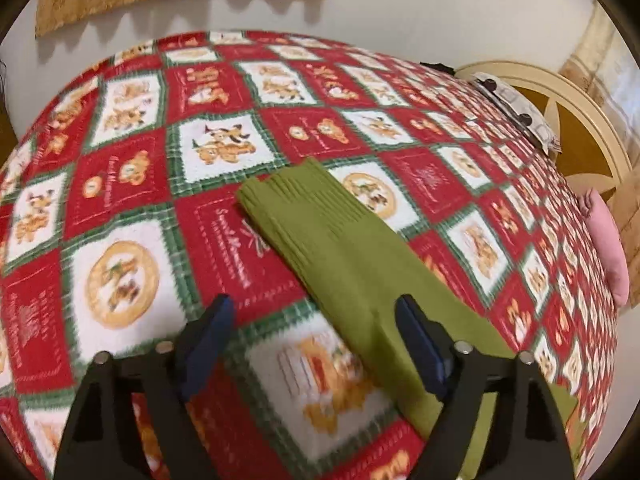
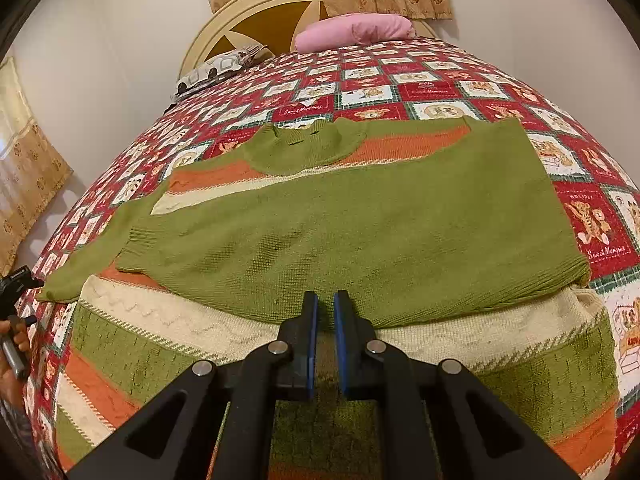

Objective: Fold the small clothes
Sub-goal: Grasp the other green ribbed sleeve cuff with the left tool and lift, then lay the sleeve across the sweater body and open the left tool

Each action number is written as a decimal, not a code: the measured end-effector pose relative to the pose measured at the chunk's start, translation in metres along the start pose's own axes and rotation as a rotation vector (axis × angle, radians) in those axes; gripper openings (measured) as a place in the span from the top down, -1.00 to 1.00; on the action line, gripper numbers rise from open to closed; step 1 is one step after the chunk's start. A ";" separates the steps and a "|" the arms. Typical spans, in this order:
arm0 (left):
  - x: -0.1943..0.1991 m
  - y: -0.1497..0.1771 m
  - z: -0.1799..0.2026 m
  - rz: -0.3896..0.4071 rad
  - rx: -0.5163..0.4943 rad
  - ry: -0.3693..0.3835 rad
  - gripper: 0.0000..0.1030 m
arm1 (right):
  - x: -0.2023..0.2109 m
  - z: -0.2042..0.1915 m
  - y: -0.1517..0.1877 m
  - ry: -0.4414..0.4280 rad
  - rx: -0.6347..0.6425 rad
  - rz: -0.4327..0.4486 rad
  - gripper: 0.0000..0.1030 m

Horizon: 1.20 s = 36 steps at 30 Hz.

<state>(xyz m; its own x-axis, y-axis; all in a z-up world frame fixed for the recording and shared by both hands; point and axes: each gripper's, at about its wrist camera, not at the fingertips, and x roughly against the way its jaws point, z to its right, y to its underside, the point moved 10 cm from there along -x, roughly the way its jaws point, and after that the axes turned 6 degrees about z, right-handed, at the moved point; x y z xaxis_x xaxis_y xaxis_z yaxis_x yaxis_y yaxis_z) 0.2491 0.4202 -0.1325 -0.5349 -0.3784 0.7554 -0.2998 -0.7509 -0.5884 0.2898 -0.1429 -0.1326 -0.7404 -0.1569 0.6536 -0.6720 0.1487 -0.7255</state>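
**Sweater half-folded on the bed, sleeve next**

My right tongs (image 2: 326,312) are nearly closed, pads close together with, as far as I can see, nothing clamped between them, poised just over the folded edge of the green sweater (image 2: 360,224). My left tongs (image 1: 316,320) stand wide open and empty above the sleeve (image 1: 320,232).

The sweater lies flat on the patterned blanket (image 2: 440,88), its hem doubled up over the body and its collar toward the headboard (image 2: 256,4). Its long axis runs across my right view, side to side. The sleeve stretches out straight, cuff pointing away from my left tongs.

I judge the knit soft, limp and light, fairly grippy, likely to sag and stretch. I would pinch the sleeve near the ribbed cuff.
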 end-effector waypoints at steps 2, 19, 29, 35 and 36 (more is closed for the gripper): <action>-0.010 -0.003 0.004 0.002 -0.005 -0.008 -0.52 | 0.000 0.001 0.000 -0.001 -0.001 0.000 0.84; 0.005 -0.016 0.034 0.126 -0.112 0.018 0.84 | 0.000 0.001 0.000 -0.003 -0.002 0.000 0.84; 0.127 0.049 0.182 0.297 -0.494 0.333 0.84 | 0.000 0.001 0.000 -0.003 -0.001 0.001 0.84; 0.172 0.150 0.255 0.272 -0.707 0.489 0.84 | 0.001 0.001 0.000 -0.010 -0.008 0.001 0.84; 0.174 0.170 0.263 0.254 -0.736 0.502 0.84 | 0.001 0.002 0.000 -0.012 -0.011 0.001 0.84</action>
<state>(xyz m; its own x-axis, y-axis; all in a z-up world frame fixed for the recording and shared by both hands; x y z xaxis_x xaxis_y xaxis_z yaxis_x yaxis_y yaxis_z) 0.3128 0.0844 -0.0250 -0.8810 -0.0769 0.4668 -0.4613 -0.0799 -0.8836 0.2893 -0.1447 -0.1322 -0.7411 -0.1685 0.6498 -0.6711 0.1592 -0.7241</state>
